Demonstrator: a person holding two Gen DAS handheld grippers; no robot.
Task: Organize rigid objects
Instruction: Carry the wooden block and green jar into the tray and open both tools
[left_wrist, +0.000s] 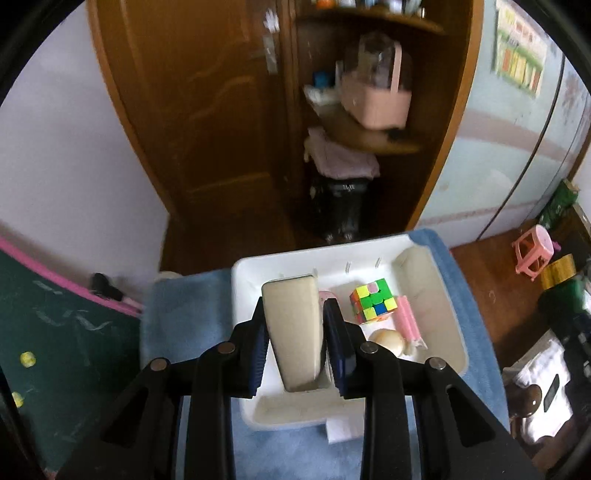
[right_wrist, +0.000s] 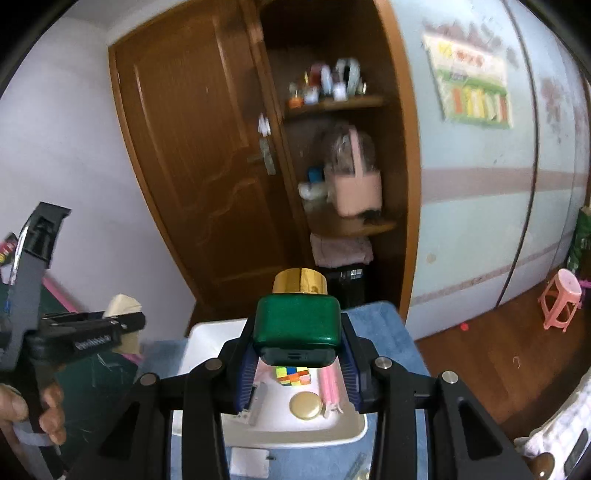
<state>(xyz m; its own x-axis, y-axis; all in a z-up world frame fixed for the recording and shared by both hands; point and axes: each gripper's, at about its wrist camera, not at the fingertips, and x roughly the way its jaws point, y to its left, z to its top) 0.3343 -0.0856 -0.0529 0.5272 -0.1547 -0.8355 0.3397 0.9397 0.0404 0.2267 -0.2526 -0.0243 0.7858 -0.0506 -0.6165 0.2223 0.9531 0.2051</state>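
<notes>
I have the left gripper (left_wrist: 295, 350) clamped on a beige block (left_wrist: 295, 332), its blue pads (left_wrist: 258, 354) pressed against the block's two long sides. The gripper is pitched forward and downward, so the block hangs nose-first over the near left part of the white tray (left_wrist: 448, 325) just beneath it. Ahead and to the right of this gripper, inside the tray, lie a colour cube (left_wrist: 373, 301), a pink stick (left_wrist: 406, 319) just right of the cube, and a pale round piece (left_wrist: 386, 341) nearer to me.

The right gripper (right_wrist: 295, 354) grips a green bottle (right_wrist: 297, 325) with a gold cap (right_wrist: 300, 282), the cap pointing away from me and the bottle's dark base toward the camera. This gripper is held level and above the tray (right_wrist: 207, 334), with the cube (right_wrist: 291, 376), stick (right_wrist: 330, 387) and a gold disc (right_wrist: 306, 406) showing below it. Off to its left I see the other gripper (right_wrist: 110, 325) from the side, with a hand (right_wrist: 33, 413) wrapped round its handle (only the fingers show).

The tray sits on a blue cloth (left_wrist: 472, 314).
</notes>
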